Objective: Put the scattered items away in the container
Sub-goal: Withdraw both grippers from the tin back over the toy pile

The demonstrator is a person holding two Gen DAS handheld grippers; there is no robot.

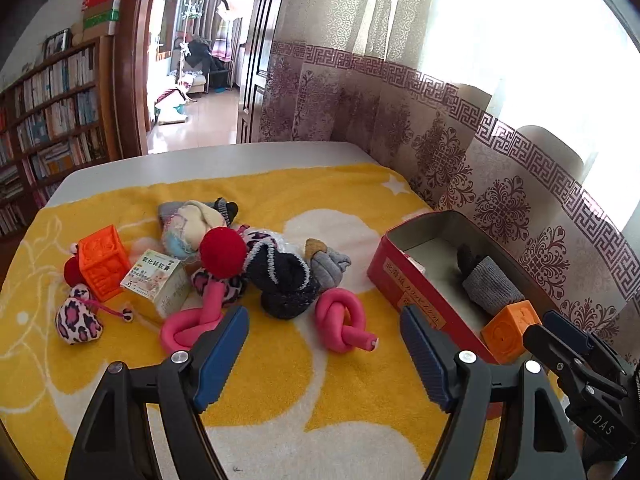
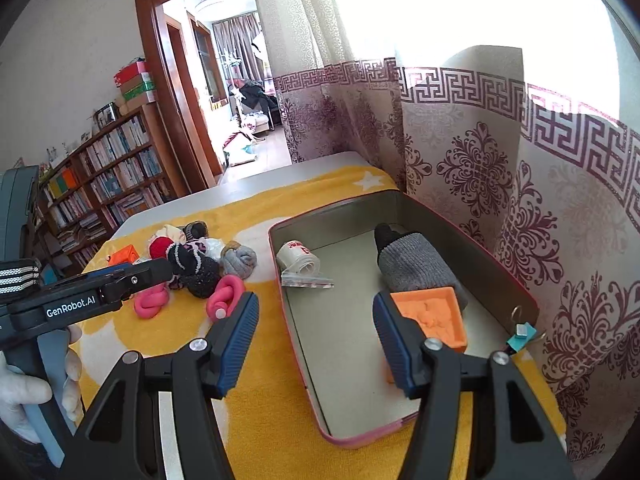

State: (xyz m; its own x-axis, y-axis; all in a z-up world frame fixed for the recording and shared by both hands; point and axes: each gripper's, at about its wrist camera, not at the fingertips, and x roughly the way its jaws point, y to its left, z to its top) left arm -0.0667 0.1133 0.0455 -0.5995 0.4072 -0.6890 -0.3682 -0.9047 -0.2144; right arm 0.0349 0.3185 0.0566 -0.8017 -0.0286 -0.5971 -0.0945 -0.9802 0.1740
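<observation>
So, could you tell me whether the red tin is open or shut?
Open: the red tin has no lid on, and its grey inside shows a sock and orange block.

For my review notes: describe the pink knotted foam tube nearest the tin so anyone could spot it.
Start at the red rectangular metal tin on the yellow towel. Left of it lies a pink knotted foam tube, alone on open towel; the other pink tube lies against the toy pile.

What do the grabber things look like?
The left gripper and right gripper are both black frames with silver screws and ribbed blue pads. One body says GenRobot.AI in white; a grey handle hangs beneath it.
</observation>
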